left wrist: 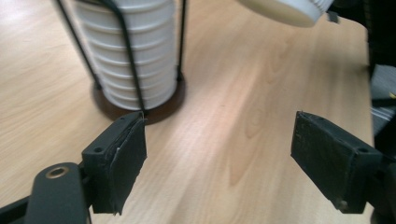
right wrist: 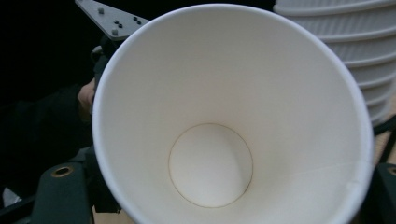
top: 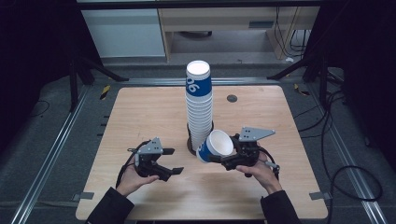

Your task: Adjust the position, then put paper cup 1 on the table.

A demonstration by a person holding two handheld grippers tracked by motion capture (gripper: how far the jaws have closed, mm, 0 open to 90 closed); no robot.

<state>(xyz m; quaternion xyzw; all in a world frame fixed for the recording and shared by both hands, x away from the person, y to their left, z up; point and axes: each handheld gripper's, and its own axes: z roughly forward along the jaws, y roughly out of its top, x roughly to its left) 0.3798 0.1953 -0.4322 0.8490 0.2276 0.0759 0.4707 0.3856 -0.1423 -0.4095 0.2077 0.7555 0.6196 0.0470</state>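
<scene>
A tall stack of blue and white paper cups (top: 199,105) stands in a black wire holder with a dark round base (top: 192,145) at the table's middle. My right gripper (top: 223,161) is shut on a single paper cup (top: 215,145), tilted on its side just right of the stack's foot, its white inside (right wrist: 224,126) facing the camera. My left gripper (top: 171,162) is open left of the holder, low over the table, nothing between its pads (left wrist: 123,161). In the left gripper view the stack's ribbed rims (left wrist: 135,60) and the held cup's rim (left wrist: 289,9) appear ahead.
The wooden table (top: 140,116) has a small dark round grommet (top: 232,98) behind the stack. Metal rails and cables run along the floor on both sides. A pale cabinet (top: 126,28) stands beyond the table's far edge.
</scene>
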